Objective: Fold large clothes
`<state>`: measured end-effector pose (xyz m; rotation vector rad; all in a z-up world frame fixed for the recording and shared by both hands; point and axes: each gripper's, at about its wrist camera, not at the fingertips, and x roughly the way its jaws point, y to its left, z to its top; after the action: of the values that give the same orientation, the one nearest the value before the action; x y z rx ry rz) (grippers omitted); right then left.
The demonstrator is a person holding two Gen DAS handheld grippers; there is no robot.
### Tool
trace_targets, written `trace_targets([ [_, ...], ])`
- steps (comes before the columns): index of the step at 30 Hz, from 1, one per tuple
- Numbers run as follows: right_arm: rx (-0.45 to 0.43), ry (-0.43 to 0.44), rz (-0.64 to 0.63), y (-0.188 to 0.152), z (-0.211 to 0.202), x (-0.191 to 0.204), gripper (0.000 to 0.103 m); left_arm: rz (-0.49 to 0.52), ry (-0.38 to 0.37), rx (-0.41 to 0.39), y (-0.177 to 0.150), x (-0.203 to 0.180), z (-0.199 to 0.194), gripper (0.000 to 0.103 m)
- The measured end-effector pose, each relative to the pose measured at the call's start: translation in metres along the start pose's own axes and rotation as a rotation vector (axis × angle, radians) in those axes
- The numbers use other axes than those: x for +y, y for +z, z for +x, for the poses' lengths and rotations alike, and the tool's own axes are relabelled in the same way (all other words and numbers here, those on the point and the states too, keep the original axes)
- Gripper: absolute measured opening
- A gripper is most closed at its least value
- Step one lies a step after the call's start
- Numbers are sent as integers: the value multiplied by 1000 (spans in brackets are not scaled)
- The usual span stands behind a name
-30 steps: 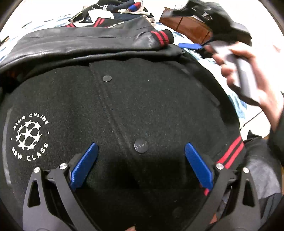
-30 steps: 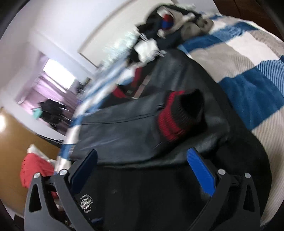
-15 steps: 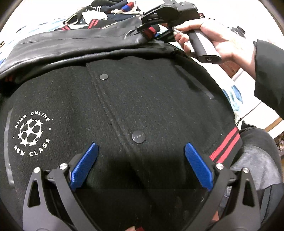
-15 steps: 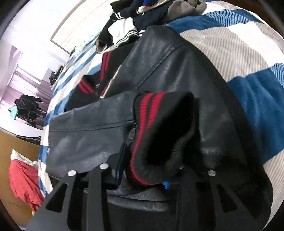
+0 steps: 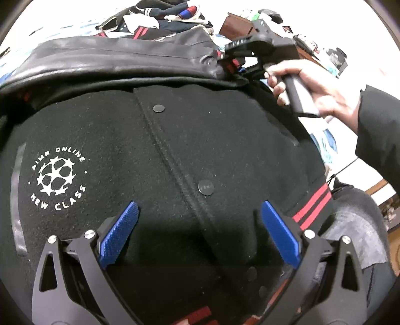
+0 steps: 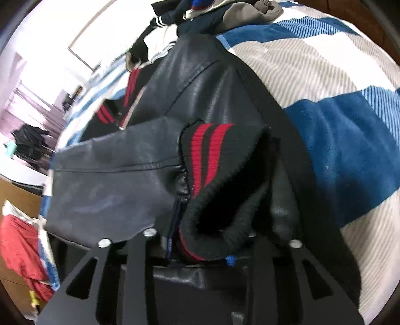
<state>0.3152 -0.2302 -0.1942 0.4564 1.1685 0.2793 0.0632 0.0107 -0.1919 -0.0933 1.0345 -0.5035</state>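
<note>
Spread flat across a bed with a blue, white and grey striped cover point(image 6: 312, 65), a black jacket point(image 5: 212, 140) fills most of the left wrist view. Its front faces up, with round snap buttons down the middle and a white star-ball logo point(image 5: 56, 176) toward the jacket's left side. One leather sleeve point(image 5: 120, 60) is folded across the top of the jacket, running toward the far edge of the bed. The left gripper point(image 5: 198, 228) hovers just above the jacket's lower front, its blue pads wide apart with nothing between them. The right gripper point(image 6: 200, 252), held by a hand point(image 5: 312, 87) in a dark sleeve, is at the end of that folded sleeve. Its jaws have just been opening, and the black knit cuff point(image 6: 220, 190) with two red stripes sits between them; whether the pads press on it cannot be told. A loose pile of clothes point(image 6: 215, 15) lies at the far edge of the bed, beyond the jacket.
</note>
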Motion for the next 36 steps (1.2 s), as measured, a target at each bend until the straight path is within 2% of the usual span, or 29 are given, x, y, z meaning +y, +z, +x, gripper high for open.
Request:
trace_targets([
  [1, 9, 38, 22, 0, -8, -1, 73, 4, 3, 1, 0, -1, 0, 96],
  [3, -29, 56, 48, 2, -29, -3, 88, 2, 4, -1, 1, -1, -2, 96],
  [5, -88, 72, 40, 4, -51, -2, 88, -2, 17, -12, 3, 1, -6, 96],
  [8, -145, 78, -20, 7, -68, 10, 88, -10, 77, -13, 3, 5, -4, 96],
  [11, -87, 151, -73, 5, -49, 34, 89, -8, 90, -6, 4, 1, 0, 96],
  [12, -85, 134, -106, 4, -42, 44, 94, -4, 93, -3, 4, 0, 1, 96],
  [15, -89, 57, -202, -1, -24, 62, 98, -2, 96, 1, 4, 2, 5, 96],
  [16, -75, -9, -238, -1, -14, 63, 98, -3, 93, 0, 4, 1, 5, 96],
  [18, -34, -64, -257, -2, -2, 55, 98, -12, 77, -3, 3, 4, 5, 96],
  [20, -44, -41, -252, -4, -7, 42, 95, -26, 58, -6, 3, 7, 5, 96],
  [24, -175, 19, -320, -17, -51, 49, 95, -30, 59, -9, 3, 6, 6, 96],
  [27, -238, 122, -393, -28, -81, 65, 95, -44, 65, -20, 7, 5, 2, 96],
  [29, -204, 193, -424, -32, -80, 75, 95, -49, 68, -35, 9, 6, 0, 96],
  [30, -156, 209, -434, -33, -70, 79, 95, -49, 68, -29, 9, 6, 1, 96],
  [34, -49, 174, -421, -39, -24, 78, 95, 11, 125, 1, 6, -4, 11, 96],
  [36, -27, 167, -348, -38, -5, 63, 93, 9, 127, -3, 6, -3, 11, 96],
])
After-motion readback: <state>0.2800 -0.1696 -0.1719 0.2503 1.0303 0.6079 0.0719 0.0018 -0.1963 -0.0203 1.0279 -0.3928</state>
